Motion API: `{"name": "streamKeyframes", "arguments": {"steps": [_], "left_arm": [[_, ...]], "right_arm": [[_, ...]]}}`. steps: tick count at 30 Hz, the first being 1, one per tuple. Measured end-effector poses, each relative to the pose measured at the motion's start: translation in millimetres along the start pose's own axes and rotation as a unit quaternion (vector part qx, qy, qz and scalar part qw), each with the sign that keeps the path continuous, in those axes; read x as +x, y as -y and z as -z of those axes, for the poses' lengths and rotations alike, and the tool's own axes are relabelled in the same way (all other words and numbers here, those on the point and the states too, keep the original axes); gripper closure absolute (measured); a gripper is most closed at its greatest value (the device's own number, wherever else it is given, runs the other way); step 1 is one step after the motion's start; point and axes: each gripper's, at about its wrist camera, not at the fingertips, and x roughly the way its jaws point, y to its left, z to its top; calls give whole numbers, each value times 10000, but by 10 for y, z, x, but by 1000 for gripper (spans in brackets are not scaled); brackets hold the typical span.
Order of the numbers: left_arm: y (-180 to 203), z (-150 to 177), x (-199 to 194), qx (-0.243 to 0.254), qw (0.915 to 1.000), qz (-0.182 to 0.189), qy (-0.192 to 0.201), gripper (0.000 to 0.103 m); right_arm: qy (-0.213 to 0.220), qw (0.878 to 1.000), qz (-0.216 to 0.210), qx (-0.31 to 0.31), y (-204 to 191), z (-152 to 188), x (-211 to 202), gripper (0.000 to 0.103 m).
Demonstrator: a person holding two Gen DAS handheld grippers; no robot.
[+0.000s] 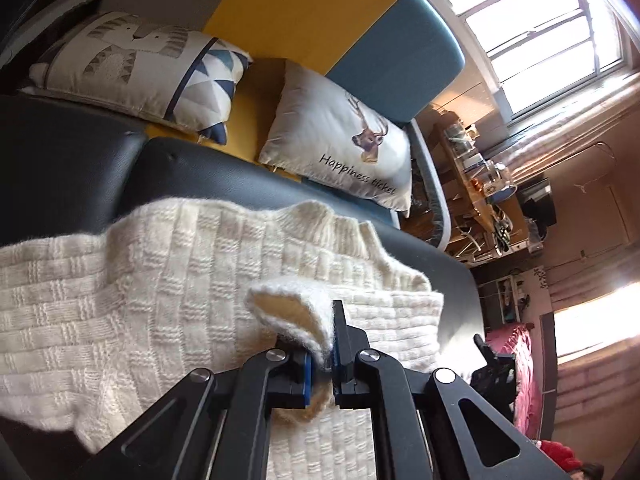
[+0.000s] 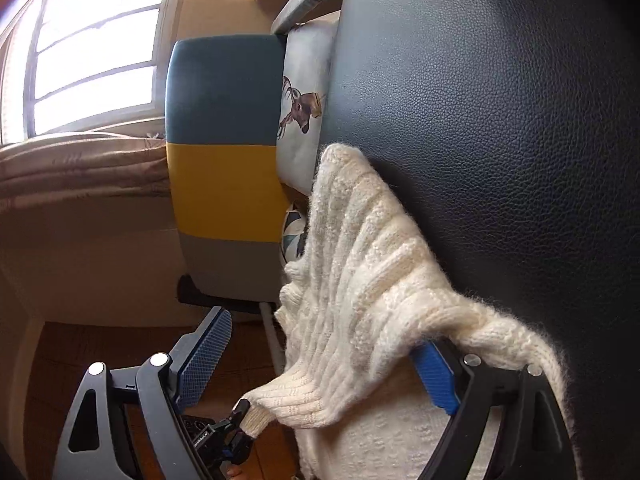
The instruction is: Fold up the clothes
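My left tool [image 1: 322,354] is clamped on a cuff of the cream knit sweater [image 1: 168,280], which lies spread on the dark leather seat [image 1: 224,176]. My right tool [image 2: 320,364] stands apart, knit draped over one finger. I judge a sleeve fold is under way; next, carry the cuff across the body.

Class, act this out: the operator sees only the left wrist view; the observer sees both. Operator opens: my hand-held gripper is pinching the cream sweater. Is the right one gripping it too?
Observer: No. The right hand-held gripper is wide open; the sweater only drapes over one blue finger pad.
Operator: Which part am I pinching?
Observer: The left hand-held gripper holds a sleeve cuff, out beyond the black cushion, with wooden floor behind.
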Motion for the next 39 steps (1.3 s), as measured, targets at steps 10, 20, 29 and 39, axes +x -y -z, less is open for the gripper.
{"name": "streamKeyframes", "arguments": {"steps": [10,20,29,39], "left_arm": [[-672,170,210,-302,9966,-576,-505,90],[-755,225,-103,-417,9981,-230,-398,94],[-859,180,-216,-839,9880,-1272,-241,82],[215,434,-43,768,9951,-586,-231,72]], "right_arm": [[-231,9973,502,-486,-62,41,67,15],[-252,9964,443,-681,-102,33,-7,15],[-369,9962,564,-558,-44,41,-240,15],[-335,9966,-100,-740,-291,32,-384,15]]}}
